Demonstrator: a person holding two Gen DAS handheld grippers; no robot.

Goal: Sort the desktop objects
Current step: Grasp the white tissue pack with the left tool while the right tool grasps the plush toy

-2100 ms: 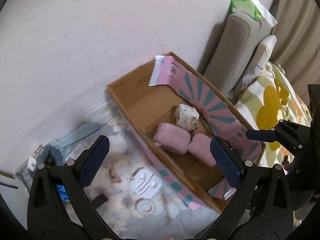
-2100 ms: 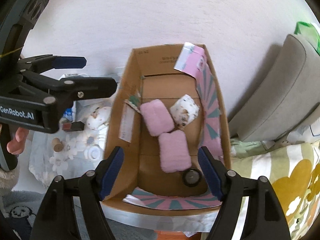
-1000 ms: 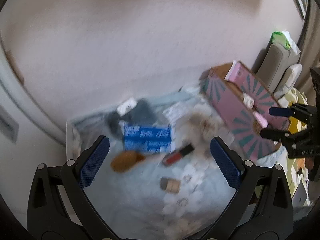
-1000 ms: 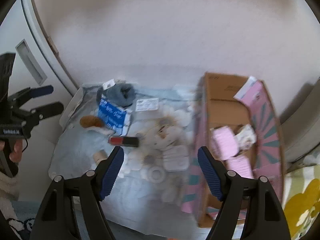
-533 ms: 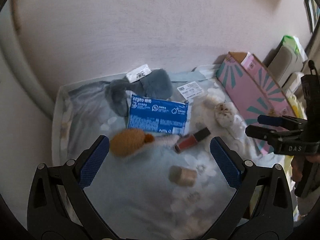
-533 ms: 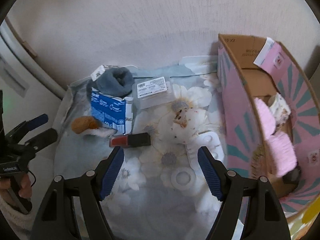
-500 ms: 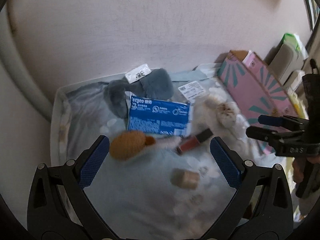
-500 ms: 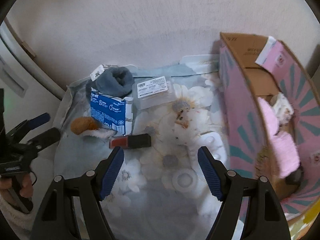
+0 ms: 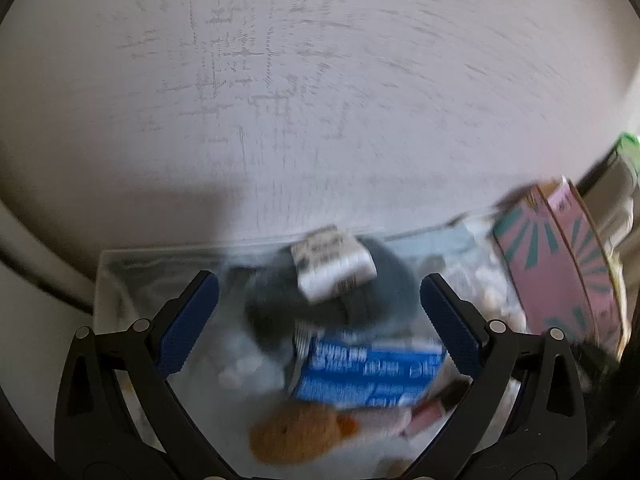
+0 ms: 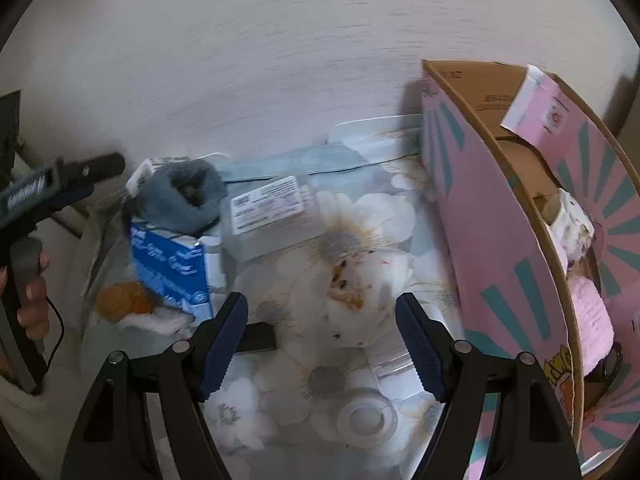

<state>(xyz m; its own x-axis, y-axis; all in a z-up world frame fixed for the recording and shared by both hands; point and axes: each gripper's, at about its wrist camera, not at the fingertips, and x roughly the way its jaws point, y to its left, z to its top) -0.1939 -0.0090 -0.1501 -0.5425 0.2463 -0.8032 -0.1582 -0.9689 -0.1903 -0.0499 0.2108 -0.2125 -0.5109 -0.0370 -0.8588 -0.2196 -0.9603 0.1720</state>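
While both claws hang spread and empty, the right gripper [image 10: 322, 342] has the white plush toy [image 10: 352, 292] just ahead between its fingers. It looks soft and light; I would pinch its round middle. The left gripper [image 9: 318, 328] faces the grey fuzzy sock [image 9: 320, 304].

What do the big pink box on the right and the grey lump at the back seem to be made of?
The pink box looks like corrugated cardboard: its inside is plain brown, its cut rim shows a thin brown edge, and the outside carries a matte pink print with teal rays. The grey lump looks like soft fleece or plush fabric, probably a rolled garment: its surface is fuzzy and a paper tag lies on it.
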